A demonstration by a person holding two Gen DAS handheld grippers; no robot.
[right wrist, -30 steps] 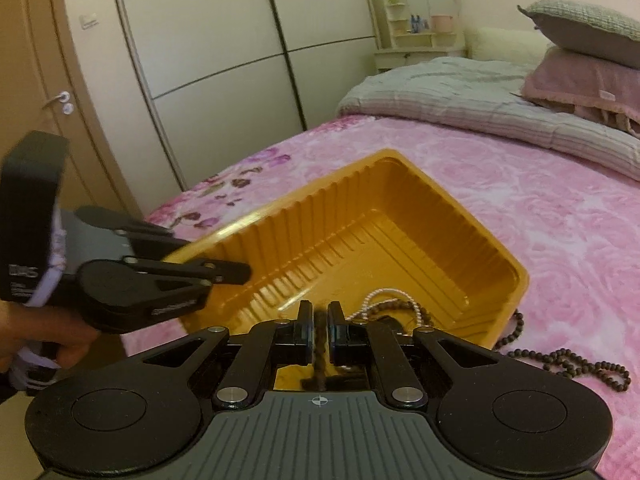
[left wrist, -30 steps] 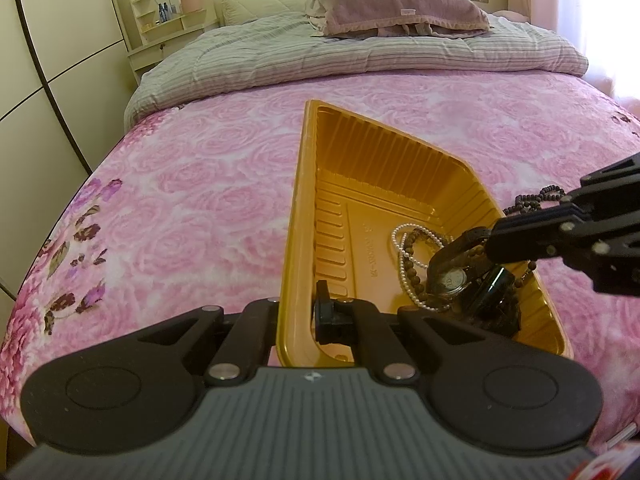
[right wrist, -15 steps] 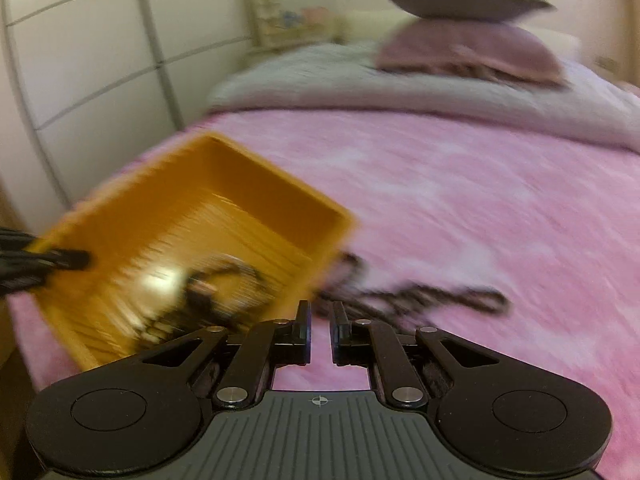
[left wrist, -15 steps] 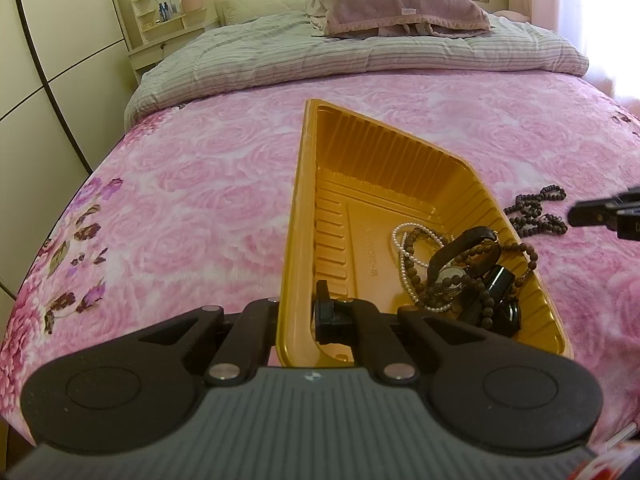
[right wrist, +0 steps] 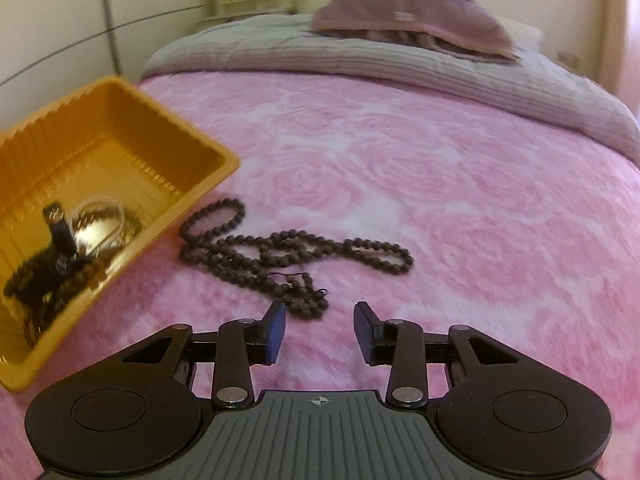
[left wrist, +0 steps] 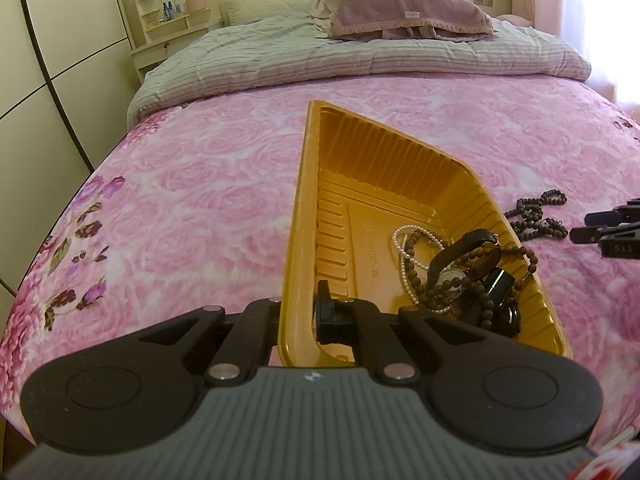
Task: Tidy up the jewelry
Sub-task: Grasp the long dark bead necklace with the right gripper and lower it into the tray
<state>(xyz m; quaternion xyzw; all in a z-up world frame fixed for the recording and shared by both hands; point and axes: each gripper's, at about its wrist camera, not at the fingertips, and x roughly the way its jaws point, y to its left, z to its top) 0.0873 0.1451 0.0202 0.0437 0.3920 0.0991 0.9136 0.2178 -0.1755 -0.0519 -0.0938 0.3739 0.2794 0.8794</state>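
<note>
Left tongs (left wrist: 298, 314) clench the tray (left wrist: 304, 184) rim at lower centre, steadying it; right tongs (right wrist: 320, 330) hover released before the beads (right wrist: 280, 254) mid-frame on the bed (right wrist: 460, 200), likely next.

Glossy ribbed plastic tray (left wrist: 384, 184); matt dark beads (right wrist: 280, 256); plush bedspread (right wrist: 480, 184).

Both grippers (right wrist: 319, 330) (left wrist: 298, 314) are matte black with silver rivets, ribbed grey bases, round side discs; right one's got blue pads (right wrist: 276, 330).

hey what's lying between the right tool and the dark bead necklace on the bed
Nothing but bare pink bedspread. In the right wrist view the open right tool sits just short of the dark bead necklace.
</note>
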